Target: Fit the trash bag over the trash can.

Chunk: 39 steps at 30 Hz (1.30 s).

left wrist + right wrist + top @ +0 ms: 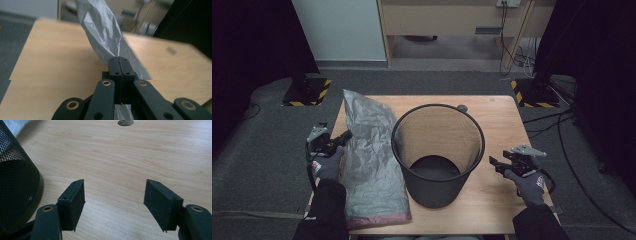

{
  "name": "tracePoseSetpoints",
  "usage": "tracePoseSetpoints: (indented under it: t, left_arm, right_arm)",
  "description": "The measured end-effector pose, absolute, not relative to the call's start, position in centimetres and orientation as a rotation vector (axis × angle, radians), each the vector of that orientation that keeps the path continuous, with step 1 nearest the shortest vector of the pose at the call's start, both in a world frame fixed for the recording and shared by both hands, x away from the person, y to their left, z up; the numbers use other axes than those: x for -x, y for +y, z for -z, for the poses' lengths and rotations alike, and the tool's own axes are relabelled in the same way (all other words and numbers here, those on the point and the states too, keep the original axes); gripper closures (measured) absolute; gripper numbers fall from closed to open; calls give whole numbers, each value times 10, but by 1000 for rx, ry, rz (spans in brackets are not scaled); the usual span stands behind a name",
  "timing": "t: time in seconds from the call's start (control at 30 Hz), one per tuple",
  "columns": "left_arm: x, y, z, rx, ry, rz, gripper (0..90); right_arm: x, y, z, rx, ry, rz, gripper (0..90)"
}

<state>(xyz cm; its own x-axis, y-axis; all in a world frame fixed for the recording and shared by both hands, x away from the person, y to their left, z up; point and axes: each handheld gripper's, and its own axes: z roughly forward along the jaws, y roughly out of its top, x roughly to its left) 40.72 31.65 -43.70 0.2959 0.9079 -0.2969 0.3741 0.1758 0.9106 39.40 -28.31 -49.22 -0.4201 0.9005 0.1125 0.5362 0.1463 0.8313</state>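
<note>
Pinching grey bag (105,32) edge, left gripper (118,62) jaws clamped, lifting it off desk (492,195) | probably to line bin (438,150) beside it | right gripper (113,202) jaws wide, empty, waiting

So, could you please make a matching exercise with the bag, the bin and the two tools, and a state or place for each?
Things:
1. grey plastic bag
2. black mesh waste bin
3. left tool
4. right tool

States:
a. open above bare wood
b. upright in the middle of the table
c. shut on the bag
d. lying at the left of the bin

Pairs: 1-d, 2-b, 3-c, 4-a
</note>
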Motion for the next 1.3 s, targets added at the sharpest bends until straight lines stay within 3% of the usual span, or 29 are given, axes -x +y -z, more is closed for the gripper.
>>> tracePoseSetpoints:
  t: [0.4,0.67,0.93,1.3]
  left_arm:
    - [-368,253,335,-1317,872,-640,899]
    - [-345,214,301,-1295,677,-588,899]
    - [-326,178,298,-1387,557,-529,899]
    - [-317,158,325,-1537,548,-442,896]
  right_arm:
    - [-395,-285,491,-1378,2005,-1194,348]
    - [-395,-285,490,-1374,2011,-1200,356]
    - [-394,-286,486,-1365,1993,-1214,373]
    - [-390,-285,461,-1314,1885,-1378,407]
